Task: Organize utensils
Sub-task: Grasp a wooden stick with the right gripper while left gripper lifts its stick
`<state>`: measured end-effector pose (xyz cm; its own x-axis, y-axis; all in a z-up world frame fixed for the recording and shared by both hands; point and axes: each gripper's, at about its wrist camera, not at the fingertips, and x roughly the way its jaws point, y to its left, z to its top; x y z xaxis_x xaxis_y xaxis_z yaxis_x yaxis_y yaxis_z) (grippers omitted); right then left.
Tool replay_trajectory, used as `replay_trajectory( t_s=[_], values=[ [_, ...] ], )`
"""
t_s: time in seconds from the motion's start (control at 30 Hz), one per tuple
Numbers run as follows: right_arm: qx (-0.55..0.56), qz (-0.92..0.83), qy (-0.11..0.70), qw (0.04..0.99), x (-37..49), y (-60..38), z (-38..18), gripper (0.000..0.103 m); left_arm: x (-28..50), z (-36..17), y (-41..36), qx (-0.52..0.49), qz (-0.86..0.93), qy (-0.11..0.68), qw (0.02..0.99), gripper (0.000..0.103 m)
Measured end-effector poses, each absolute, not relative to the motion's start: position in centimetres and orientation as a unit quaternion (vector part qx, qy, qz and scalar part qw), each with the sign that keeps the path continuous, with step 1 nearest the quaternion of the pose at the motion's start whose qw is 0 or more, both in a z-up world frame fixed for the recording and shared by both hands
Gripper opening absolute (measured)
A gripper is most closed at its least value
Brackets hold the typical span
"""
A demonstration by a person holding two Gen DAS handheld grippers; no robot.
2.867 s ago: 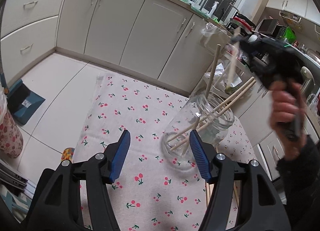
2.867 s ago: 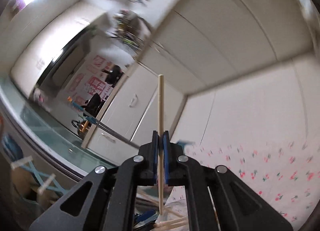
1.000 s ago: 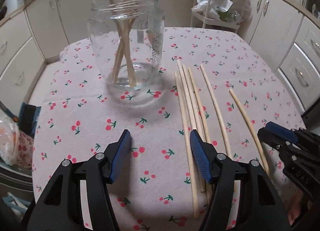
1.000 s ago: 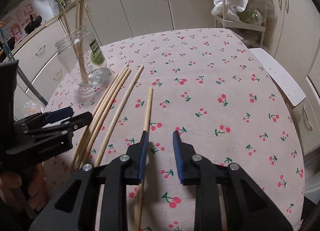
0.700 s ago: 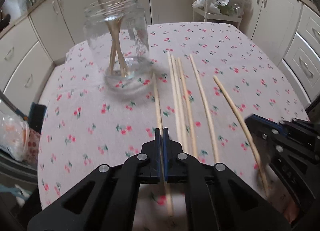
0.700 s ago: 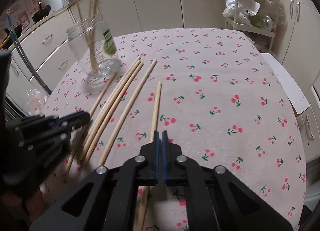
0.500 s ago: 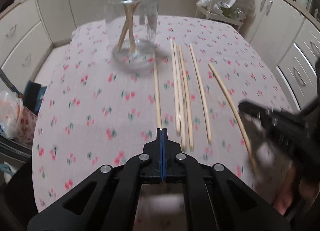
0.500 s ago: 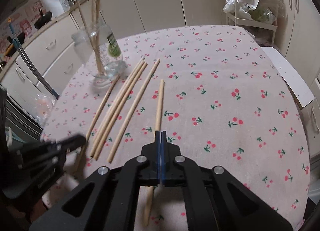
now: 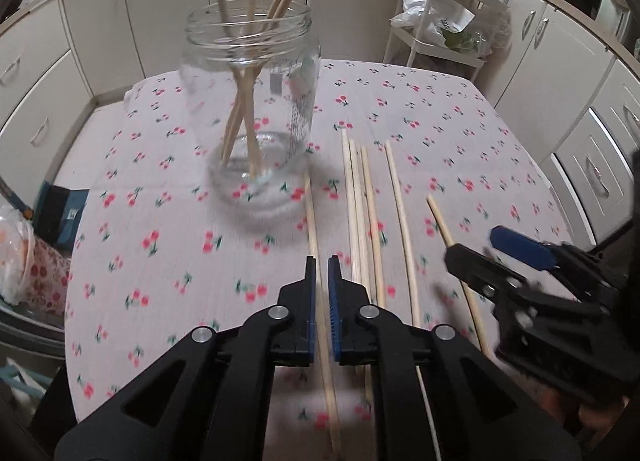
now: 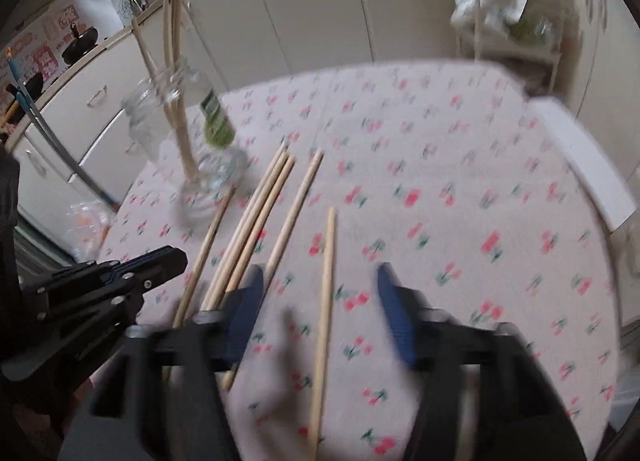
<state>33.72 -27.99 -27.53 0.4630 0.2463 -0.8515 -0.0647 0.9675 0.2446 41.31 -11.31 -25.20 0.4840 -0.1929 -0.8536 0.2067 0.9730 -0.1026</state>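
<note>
Left gripper [image 9: 319, 261] pinched on one chopstick, right gripper [image 10: 320, 281] spread wide over another!

The left jaws sit almost together around the leftmost chopstick [image 9: 311, 217], which lies on the cherry-print tablecloth [image 9: 168, 229] with its far tip just beside the glass jar [image 9: 252, 101]. That jar stands upright with several chopsticks leaning inside. Right of the pinched stick, a tight trio [image 9: 362, 197] and then a single stick [image 9: 398, 197] lie loose on the cloth. The right gripper's jaws have just been opening: they stand clear on either side of the rightmost chopstick [image 10: 327, 261], which lies flat between them, untouched.
</note>
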Motion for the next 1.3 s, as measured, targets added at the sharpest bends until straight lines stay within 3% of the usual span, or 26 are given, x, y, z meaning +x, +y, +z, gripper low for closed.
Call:
replay_trajectory(
  t_s=[0.07,0.23,0.33,0.37,0.53,0.73,1.1,1.3],
  values=[
    [0.08,0.086,0.512,0.851,34.1,-27.9,-27.8,0.056,42.2,-25.6,-11.4,0.009,-0.112,0.498,0.86,0.01],
    [0.003,0.074,0.521,0.85,34.6,-26.3,-29.0,0.038,43.6,-26.9,-12.1,0.02,-0.108,0.505,0.856,0.011],
    [-0.035,0.079,0.511,0.855,34.3,-25.1,-29.1,0.019,43.5,-27.2,-13.1,0.052,-0.1,0.49,0.864,0.006],
    [-0.045,0.076,0.511,0.855,34.3,-24.8,-29.1,0.007,43.3,-27.2,-13.3,0.058,-0.1,0.487,0.866,0.005],
    [0.1,0.109,0.503,0.852,34.2,-27.9,-27.8,0.006,42.1,-26.1,-12.9,0.044,-0.115,0.474,0.872,0.004],
    [0.271,0.148,0.431,0.848,33.1,-31.5,-25.4,0.006,40.4,-22.8,-10.3,-0.015,-0.148,0.431,0.89,0.004],
    [0.27,0.106,0.231,0.929,32.1,-31.0,-16.3,0.006,39.4,-14.3,-6.5,-0.084,-0.147,0.265,0.949,0.005],
    [0.277,0.104,0.196,0.935,33.9,-30.6,-14.7,0.006,42.1,-11.6,-6.4,-0.082,-0.139,0.229,0.96,0.005]
  ],
)
